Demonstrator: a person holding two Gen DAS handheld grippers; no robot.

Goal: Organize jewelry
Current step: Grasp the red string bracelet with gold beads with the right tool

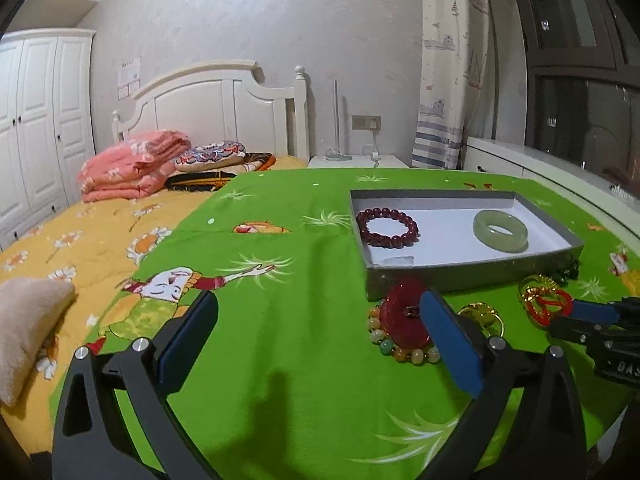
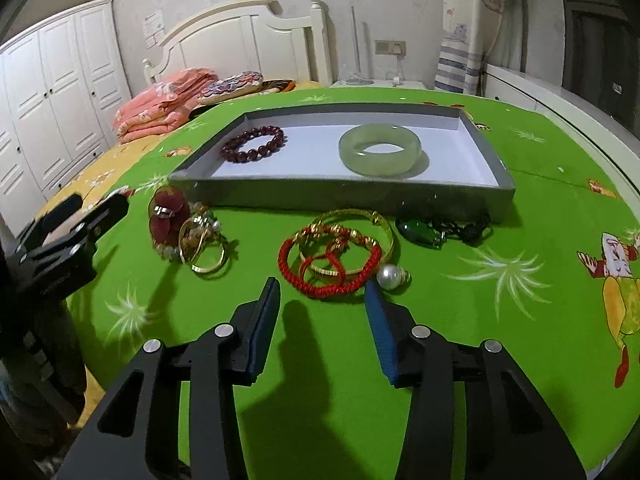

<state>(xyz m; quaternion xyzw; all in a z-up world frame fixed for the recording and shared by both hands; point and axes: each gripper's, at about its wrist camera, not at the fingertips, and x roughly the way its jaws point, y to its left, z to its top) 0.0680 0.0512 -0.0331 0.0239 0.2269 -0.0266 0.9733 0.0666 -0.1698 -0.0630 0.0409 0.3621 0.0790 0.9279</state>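
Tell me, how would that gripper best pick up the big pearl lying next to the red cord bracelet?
Probably by the round body of the pearl, coming down from above with one finger on each side. It lies on the green cloth just ahead of the open right gripper. Its gold cap points right, and the red cord bracelet sits close on its left, so that finger needs care.

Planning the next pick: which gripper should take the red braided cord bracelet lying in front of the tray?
Right, probably. The right gripper is open and aimed straight at the red braided cord bracelet, just short of it. The left gripper, also open, sits by the red disc pendant, off to the side.
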